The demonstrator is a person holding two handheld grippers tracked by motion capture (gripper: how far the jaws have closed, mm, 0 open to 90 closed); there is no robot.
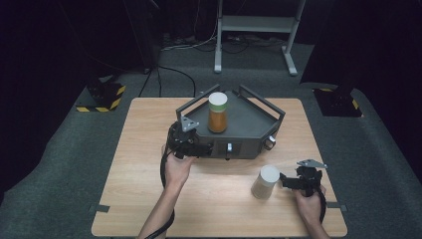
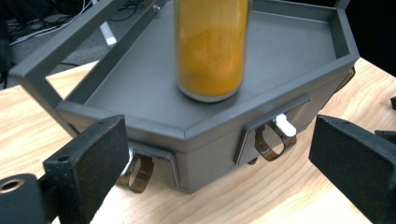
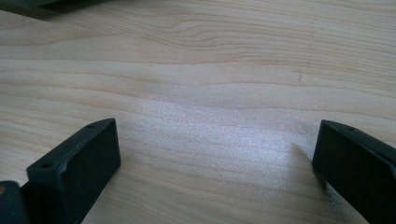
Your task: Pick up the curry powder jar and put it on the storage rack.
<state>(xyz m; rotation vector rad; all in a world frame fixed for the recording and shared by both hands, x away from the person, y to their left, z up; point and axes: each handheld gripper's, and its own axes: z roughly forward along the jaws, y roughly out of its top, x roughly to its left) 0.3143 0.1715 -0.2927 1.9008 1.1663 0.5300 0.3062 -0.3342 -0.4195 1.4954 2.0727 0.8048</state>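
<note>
While the left gripper (image 1: 201, 148) hangs with fingers spread before the grey tray (image 2: 261, 56) on the table (image 1: 149, 164), an orange-filled jar (image 1: 218, 113) stands upright inside it. Right of the tray, the right gripper (image 1: 287, 180), fingers released, waits beside a white-capped jar (image 1: 264, 182). Rigid and probably weighty, the tray looks best gripped at its front wall.

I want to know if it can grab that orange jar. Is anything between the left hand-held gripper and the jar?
Yes. The left hand-held gripper faces the grey tray's front wall, low down. The orange jar stands on the tray behind that wall. Above the wall, nothing visible blocks it.
</note>
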